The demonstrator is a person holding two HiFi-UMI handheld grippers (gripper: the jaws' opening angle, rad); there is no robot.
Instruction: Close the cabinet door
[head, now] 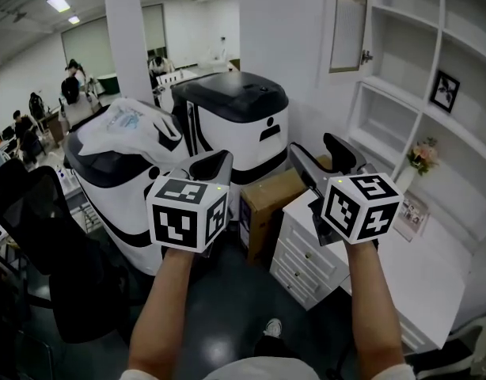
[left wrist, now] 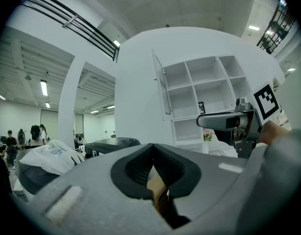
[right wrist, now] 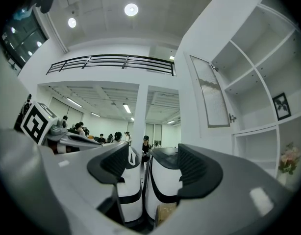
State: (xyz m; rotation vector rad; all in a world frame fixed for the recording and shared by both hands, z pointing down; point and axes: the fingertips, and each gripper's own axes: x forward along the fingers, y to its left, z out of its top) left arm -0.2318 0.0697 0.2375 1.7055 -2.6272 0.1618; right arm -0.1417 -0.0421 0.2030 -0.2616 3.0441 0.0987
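Nearest, two bare forearms (head: 168, 315) are seen, each carrying a tool capped by a cube (head: 187, 212) of black-and-white square markers. The left tool (head: 217, 163) is shut, its ribbed black pads (left wrist: 136, 168) met at the tips with nothing between them. The right tool (head: 317, 152) is held wide open and empty (only distant things are framed in its gap).

Below the right tool a smooth white worktop (head: 433, 275) with drawers is set against the wall, and a brown cardboard box (head: 267, 200) stands beside it. Behind the box, rounded white-and-black machines (head: 235, 109) are parked, one draped with a crumpled plastic bag (head: 124, 129).

Farthest, a white shelf unit (head: 409, 93) is fixed to the wall. The cabinet door (head: 348, 22) is swung open at its upper left compartment. It is a tall, narrow white frame round a rippled pane, its long axis upright, with a small metal knob (head: 367, 55) near its lower corner.
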